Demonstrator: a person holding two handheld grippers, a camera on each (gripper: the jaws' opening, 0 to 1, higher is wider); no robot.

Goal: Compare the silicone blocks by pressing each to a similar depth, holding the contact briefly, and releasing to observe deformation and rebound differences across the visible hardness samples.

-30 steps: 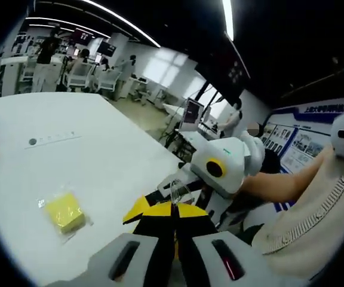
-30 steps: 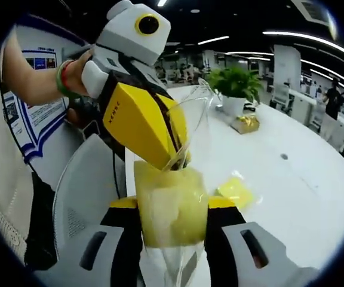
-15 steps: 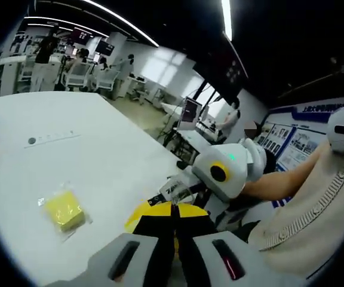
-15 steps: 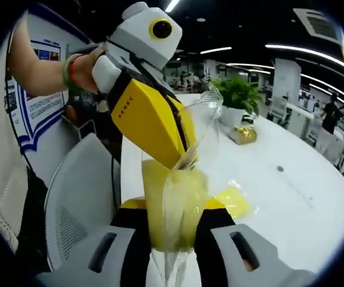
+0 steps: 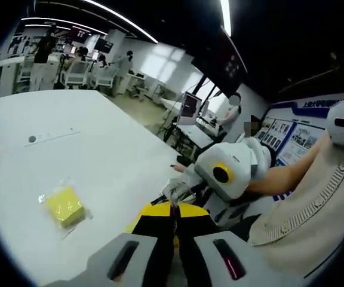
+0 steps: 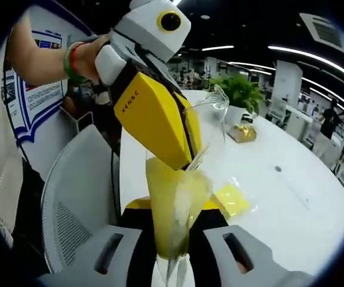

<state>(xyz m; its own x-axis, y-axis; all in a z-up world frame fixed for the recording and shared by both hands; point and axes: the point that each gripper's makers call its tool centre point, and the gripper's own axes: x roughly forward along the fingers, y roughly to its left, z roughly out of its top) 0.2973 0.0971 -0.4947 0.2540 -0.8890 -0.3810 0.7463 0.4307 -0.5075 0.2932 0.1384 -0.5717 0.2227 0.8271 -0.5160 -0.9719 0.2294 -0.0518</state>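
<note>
A yellow silicone block in a clear plastic bag stands upright between the jaws of my right gripper, which is shut on it. My left gripper, yellow with a white head, reaches down from the upper left and pinches the bag's upper part just above the block. In the left gripper view my left gripper is shut on a crumpled edge of the clear bag, with the right gripper's white housing right behind it. A second bagged yellow block lies flat on the white table.
A white mesh chair stands at the table's near edge, under the held block. A potted plant and a gold packet sit farther along the table. A person's forearm holds the right gripper. People and desks fill the far room.
The block looks narrower between the right jaws than a second ago. The left gripper has risen slightly, drawing the bag's top taller. The block on the table has not moved.
</note>
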